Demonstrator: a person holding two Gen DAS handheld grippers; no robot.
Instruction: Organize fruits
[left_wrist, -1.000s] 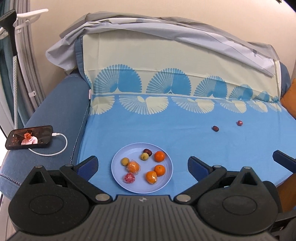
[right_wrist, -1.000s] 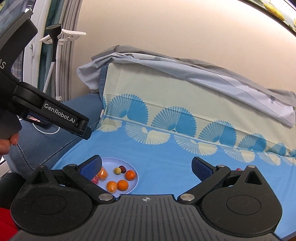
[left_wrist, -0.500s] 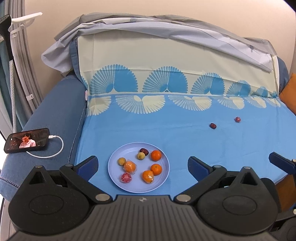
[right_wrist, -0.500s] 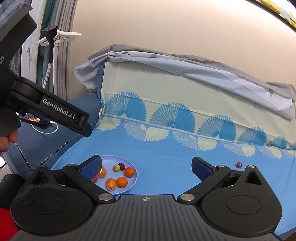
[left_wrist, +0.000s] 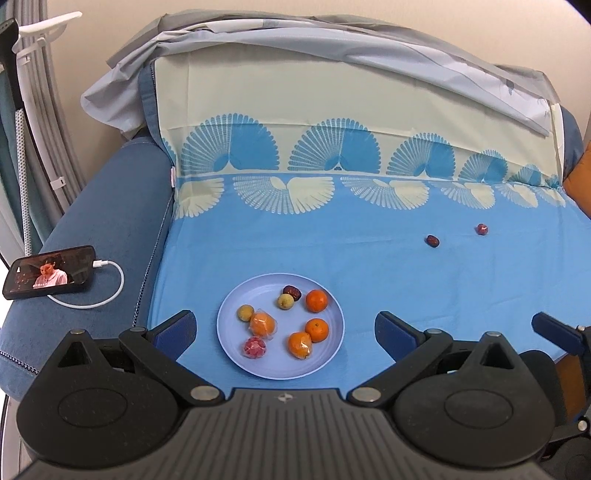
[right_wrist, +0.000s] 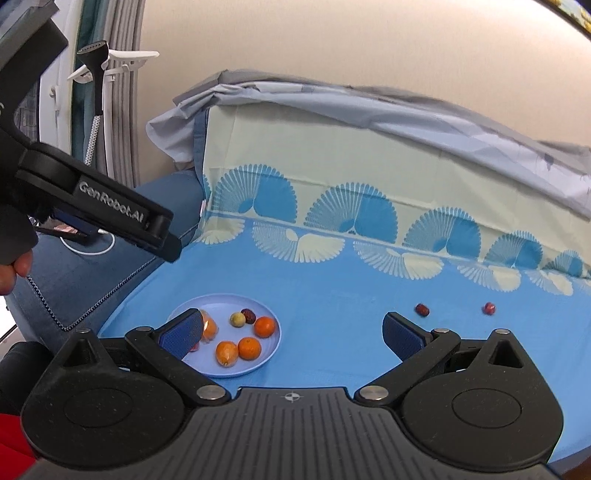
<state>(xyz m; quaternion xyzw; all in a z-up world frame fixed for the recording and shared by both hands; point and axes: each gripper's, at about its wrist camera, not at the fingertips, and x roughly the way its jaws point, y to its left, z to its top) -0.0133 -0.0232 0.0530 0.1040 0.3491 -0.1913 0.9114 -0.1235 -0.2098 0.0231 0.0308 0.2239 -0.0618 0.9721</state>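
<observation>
I have both tools spread wide and carrying nothing. My left gripper (left_wrist: 282, 328) hangs above the near edge of the blue patterned sheet (left_wrist: 332, 251), its two blue-padded fingers (left_wrist: 175, 328) straddling the pale blue plate (left_wrist: 229, 343), which sits directly ahead between them and just below.

On the plate, from the left tool's view: two bare oranges (left_wrist: 316, 300) on the side toward my right finger, two oranges in clear wrap (left_wrist: 263, 324) nearer the centre and the near rim, a red wrapped fruit (left_wrist: 255, 347) closest to the tool on the left-finger side, two small yellow-green fruits (left_wrist: 245, 312), and one dark red date (left_wrist: 292, 291) at the far rim touching one of the yellow-green ones.

Two more dark red dates lie loose on the sheet, well beyond the plate and off toward the right finger: one date (left_wrist: 432, 240) closer, the second date (left_wrist: 481, 229) farther right. They lie near each other but apart.

My right gripper (right_wrist: 291, 334) is likewise released, fingers apart. From its camera the plate (right_wrist: 271, 347) lies ahead on the left-finger side, partly hidden behind that finger; the two loose dates (right_wrist: 422, 309) sit ahead, just past the right fingertip. The left tool's body crosses the upper left of this view.

A phone (left_wrist: 48, 271) on a white charging cable (left_wrist: 107, 291) rests on the blue sofa arm (left_wrist: 110, 206), far left of the left tool.
</observation>
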